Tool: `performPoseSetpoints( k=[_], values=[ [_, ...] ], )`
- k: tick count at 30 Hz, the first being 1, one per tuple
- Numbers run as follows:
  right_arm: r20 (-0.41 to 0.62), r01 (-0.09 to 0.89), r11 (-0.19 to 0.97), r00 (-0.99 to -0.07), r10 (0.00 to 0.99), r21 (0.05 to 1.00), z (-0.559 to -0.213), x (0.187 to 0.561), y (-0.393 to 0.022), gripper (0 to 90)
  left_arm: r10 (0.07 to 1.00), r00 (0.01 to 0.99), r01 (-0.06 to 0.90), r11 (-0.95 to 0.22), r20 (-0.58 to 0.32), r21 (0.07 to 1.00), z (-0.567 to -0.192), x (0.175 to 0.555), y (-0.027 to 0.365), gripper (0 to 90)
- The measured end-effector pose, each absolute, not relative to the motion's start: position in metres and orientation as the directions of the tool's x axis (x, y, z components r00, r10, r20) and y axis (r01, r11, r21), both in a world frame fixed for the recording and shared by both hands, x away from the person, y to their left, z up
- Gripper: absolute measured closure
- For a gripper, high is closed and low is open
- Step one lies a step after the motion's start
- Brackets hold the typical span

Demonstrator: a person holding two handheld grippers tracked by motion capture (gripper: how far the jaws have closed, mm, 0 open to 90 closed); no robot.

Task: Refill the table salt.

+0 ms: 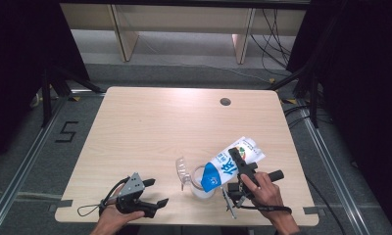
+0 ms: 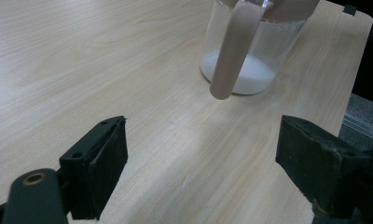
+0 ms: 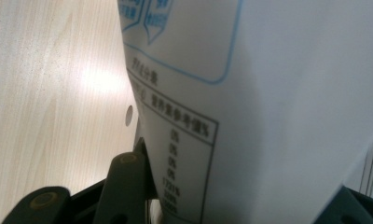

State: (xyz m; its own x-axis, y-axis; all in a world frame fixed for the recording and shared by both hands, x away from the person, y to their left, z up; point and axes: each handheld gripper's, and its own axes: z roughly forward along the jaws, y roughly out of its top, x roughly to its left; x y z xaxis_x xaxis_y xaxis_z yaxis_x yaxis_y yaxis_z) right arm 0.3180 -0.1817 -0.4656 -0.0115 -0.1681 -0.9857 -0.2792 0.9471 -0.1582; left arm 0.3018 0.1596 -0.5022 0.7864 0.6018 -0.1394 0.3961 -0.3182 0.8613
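High view: right gripper (image 1: pixel 242 169) clamped on tilted salt bag (image 1: pixel 232 163), mouth over clear jug (image 1: pixel 202 185) near table (image 1: pixel 150 122) front; pouring underway. Left gripper view: left gripper (image 2: pixel 201 154) wide open, empty (idle). Right gripper view: bag between jaws. Next: levelling bag.

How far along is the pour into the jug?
Done: some white powder already lies in the bottom of the clear jug. In hand: the right gripper clamps the bag, tilted mouth-down over the jug. The left gripper rests open on the table, holding nothing. Left: finish pouring and set the bag down.
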Motion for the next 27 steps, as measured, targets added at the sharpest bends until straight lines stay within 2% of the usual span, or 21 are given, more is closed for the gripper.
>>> performPoseSetpoints(
  k=[3,5,9,21,23,27],
  values=[
    [-0.987,-0.279,0.949,-0.018,-0.161,-0.150,-0.4660,0.3176,-0.1822,58.2,0.601,0.786,0.395,-0.313,-0.142,0.864,-0.5026,0.3018,0.1592,16.1],
    [-0.974,-0.293,0.930,0.019,-0.227,-0.222,-0.4611,0.3182,-0.1799,58.2,0.601,0.786,0.396,-0.312,-0.143,0.864,-0.5027,0.3018,0.1592,16.1],
    [-0.988,-0.276,0.950,-0.017,-0.156,-0.145,-0.4664,0.3178,-0.1820,58.3,0.601,0.787,0.395,-0.313,-0.142,0.864,-0.5026,0.3019,0.1593,16.1],
    [-0.977,-0.270,0.941,-0.004,-0.211,-0.202,-0.4643,0.3172,-0.1817,58.4,0.602,0.786,0.397,-0.312,-0.144,0.863,-0.5028,0.3019,0.1591,16.1],
    [-0.987,-0.256,0.955,-0.023,-0.161,-0.150,-0.4678,0.3164,-0.1817,58.5,0.602,0.786,0.397,-0.312,-0.144,0.863,-0.5027,0.3018,0.1591,16.1],
    [-0.984,-0.257,0.952,-0.018,-0.175,-0.165,-0.4664,0.3162,-0.1812,58.5,0.603,0.785,0.399,-0.317,-0.142,0.861,-0.5024,0.3018,0.1594,16.1]
  ],
)
